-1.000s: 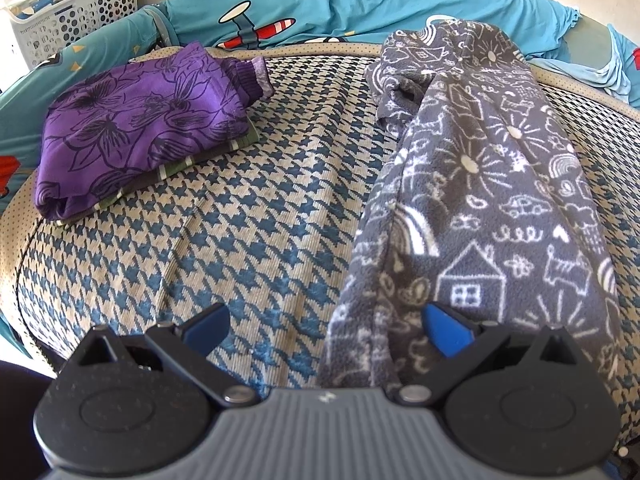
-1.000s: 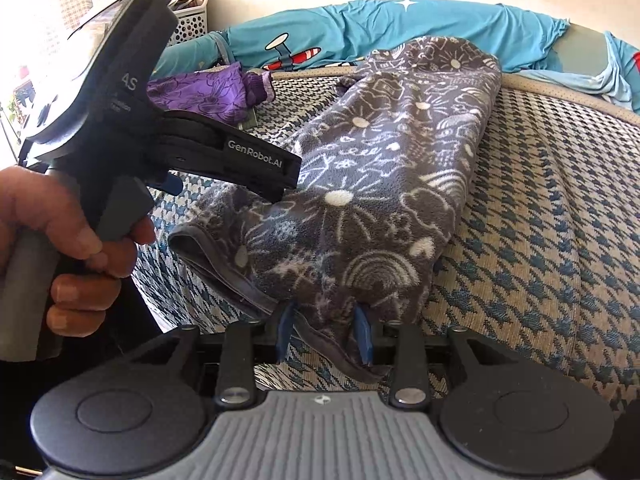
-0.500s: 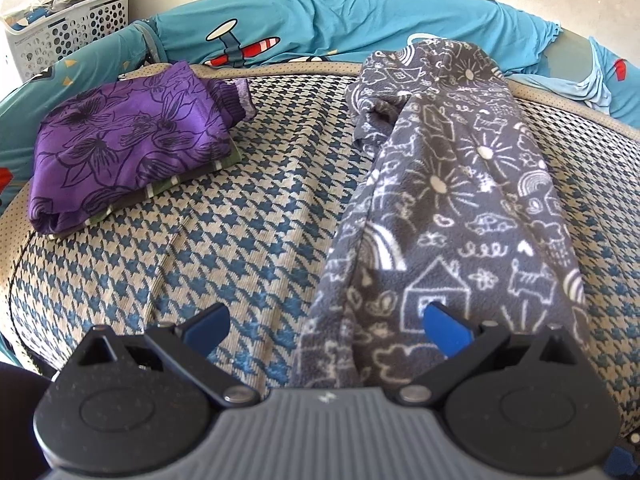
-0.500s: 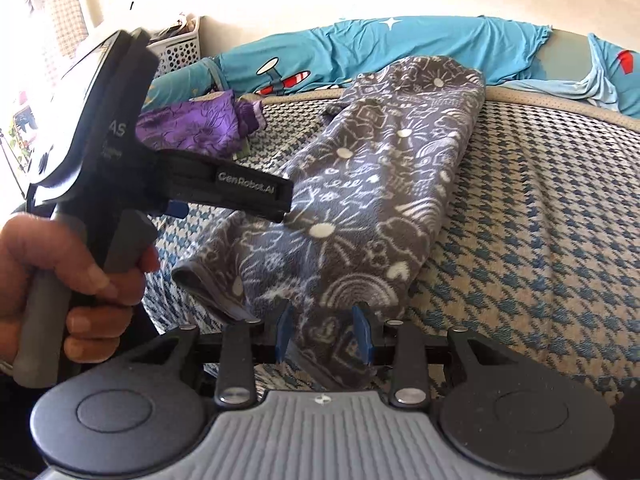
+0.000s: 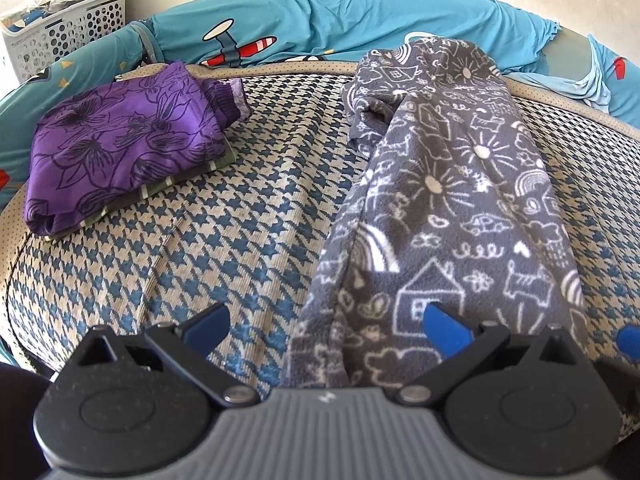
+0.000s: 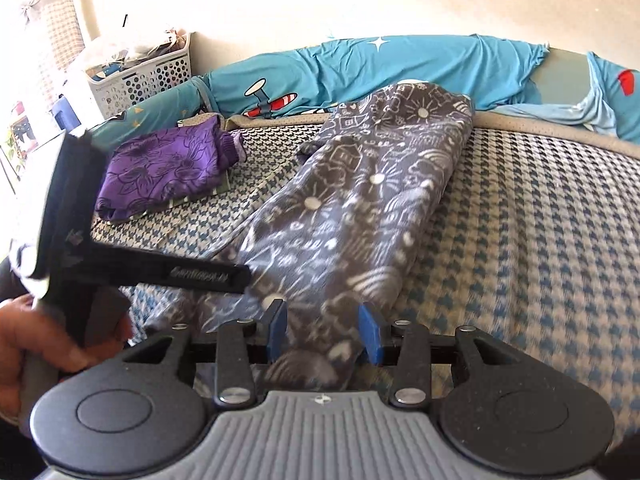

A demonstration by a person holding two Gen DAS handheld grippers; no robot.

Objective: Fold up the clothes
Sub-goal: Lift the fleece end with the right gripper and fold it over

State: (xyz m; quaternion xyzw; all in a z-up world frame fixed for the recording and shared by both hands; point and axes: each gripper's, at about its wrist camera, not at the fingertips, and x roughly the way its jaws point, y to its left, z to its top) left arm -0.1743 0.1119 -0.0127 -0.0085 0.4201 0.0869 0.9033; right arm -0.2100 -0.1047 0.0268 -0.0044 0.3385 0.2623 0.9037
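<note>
Fleece: grey, white doodle print, laid as a long narrow strip from upper centre of the left view down to the lower right edge; rests on the bed.
Near end: lower centre of the right view, bunched between the right claw's pads, blurred there.
Far end: upper centre, folded over itself with a loose tuck on its left side, touching the teal bedding.
Left claw: spread wide, holding nothing; right pad over the house print, left pad over bare bed cover.
Right claw: partly apart, cloth lying between the pads; whether pinched or merely resting between, cannot tell.
Handling, judged: soft, light, limp; no stiffness, so sags and drapes wherever unsupported. Plush nap likely grips pads well, little slip. Thick when doubled, so layers may spring back unless pressed flat. Not fragile.
Where to grip, judged: both corners of the near end, one per claw, pinching all layers at the hem; then carry toward the far end to halve the strip. Single-point hold likely to twist the strip.
Risk, judged: upper layer sliding off the lower, leaving uneven edges.
Pile: purple floral piece on a striped one, upper left, well apart from the fleece.
Basket: white, top left corner.
</note>
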